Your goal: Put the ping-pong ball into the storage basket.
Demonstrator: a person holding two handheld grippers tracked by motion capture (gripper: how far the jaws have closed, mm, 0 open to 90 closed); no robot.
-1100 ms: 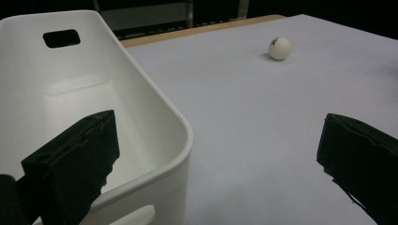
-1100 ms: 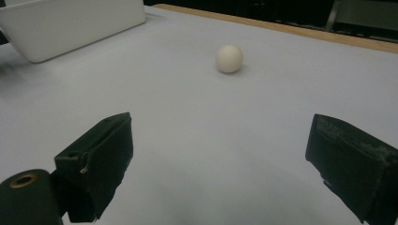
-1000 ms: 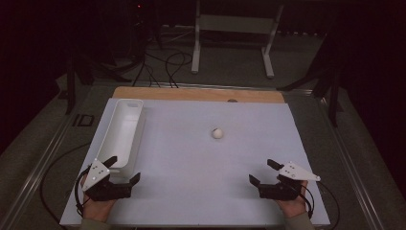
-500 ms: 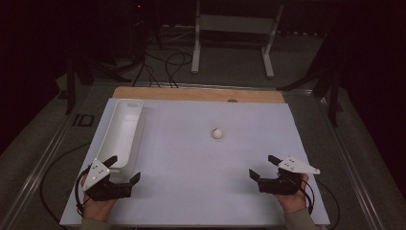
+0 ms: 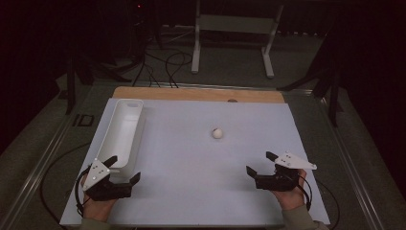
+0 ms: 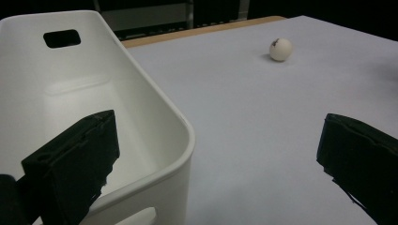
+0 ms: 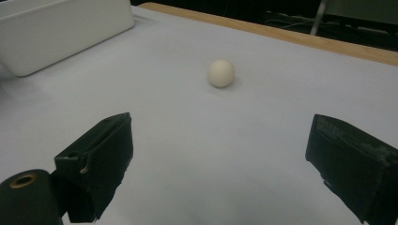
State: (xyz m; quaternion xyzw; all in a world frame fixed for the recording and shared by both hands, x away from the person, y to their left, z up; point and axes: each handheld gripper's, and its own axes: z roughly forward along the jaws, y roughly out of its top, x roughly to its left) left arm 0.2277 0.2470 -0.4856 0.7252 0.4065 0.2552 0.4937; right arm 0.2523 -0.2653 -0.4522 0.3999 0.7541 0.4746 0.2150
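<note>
White ball (image 5: pixel 218 133) sits mid-counter (image 5: pixel 191 191), about 11 o'clock from our right gripper (image 5: pixel 262 163), well apart; jaws spread, empty. Our left gripper (image 5: pixel 123 168) jaws apart, straddling near wall of white bin (image 5: pixel 125 129)

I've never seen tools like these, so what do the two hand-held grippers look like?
Each is a black block with two chunky black jaws. The left gripper and right gripper both carry a pale grey three-cornered plate on top, and a thin dark cable loops from each. Greenish sleeve cuffs show at the wrists.
</note>
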